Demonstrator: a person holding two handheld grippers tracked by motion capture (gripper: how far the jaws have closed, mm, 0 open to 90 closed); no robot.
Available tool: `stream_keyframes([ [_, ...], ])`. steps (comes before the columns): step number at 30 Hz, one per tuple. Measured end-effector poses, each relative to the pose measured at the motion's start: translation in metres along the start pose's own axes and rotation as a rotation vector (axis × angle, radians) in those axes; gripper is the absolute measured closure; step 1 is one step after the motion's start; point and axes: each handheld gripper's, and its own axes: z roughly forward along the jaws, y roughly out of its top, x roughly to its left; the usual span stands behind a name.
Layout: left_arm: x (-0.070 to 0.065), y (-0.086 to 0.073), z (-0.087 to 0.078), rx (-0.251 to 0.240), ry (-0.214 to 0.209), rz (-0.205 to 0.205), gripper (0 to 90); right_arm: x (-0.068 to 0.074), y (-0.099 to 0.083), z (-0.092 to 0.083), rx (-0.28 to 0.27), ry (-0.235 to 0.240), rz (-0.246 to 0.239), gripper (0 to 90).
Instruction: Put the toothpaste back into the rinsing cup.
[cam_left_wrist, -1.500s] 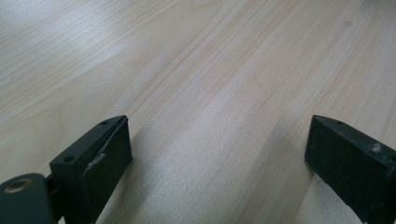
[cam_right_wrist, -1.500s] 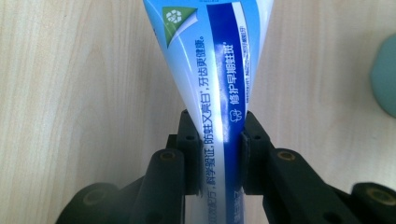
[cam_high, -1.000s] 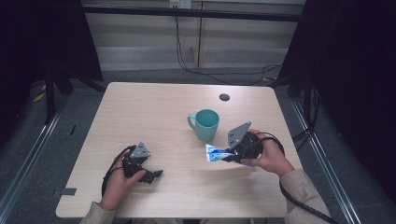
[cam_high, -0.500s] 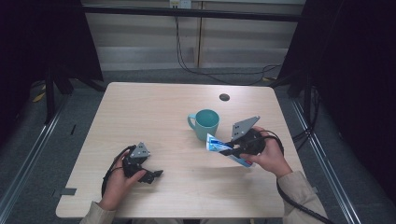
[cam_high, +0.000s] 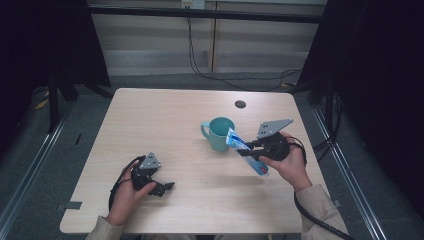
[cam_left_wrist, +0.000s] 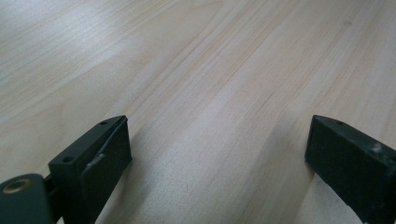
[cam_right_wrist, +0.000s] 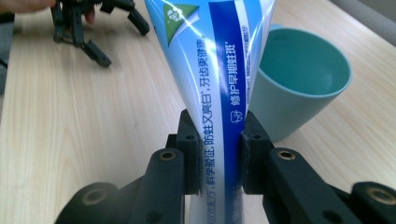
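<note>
The toothpaste tube (cam_high: 246, 153) hangs above the tabletop (cam_high: 165, 125), clamped in the right claw (cam_high: 253, 148), its upper end just at the 4 o'clock rim of the teal cup (cam_high: 219, 133). The left claw (cam_high: 162, 188) rests open on the tabletop, at 8 o'clock from the cup.

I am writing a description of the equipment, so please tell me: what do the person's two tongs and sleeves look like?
Both tongs, left and right, are black, with two blocky jaws showing small screw holes and brass-coloured fittings. Each carries a grey three-cornered plate on top and trails a black cable. The sleeves are beige.
</note>
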Motion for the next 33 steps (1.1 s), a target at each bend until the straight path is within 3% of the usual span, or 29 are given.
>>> stream_keyframes([
  [19, 0.0, 0.0, 0.0, 0.0, 0.0, 0.0, 6.7, -0.007, 0.002, -0.007, -0.121, -0.044, 0.108, 74.4],
  [24, 0.0, 0.0, 0.0, 0.0, 0.0, 0.0, 6.6, -0.011, 0.0, -0.011, -0.187, -0.057, 0.155, 74.5],
  [33, 0.0, 0.0, 0.0, 0.0, 0.0, 0.0, 6.7, -0.014, 0.002, -0.014, -0.216, -0.073, 0.181, 74.5],
])
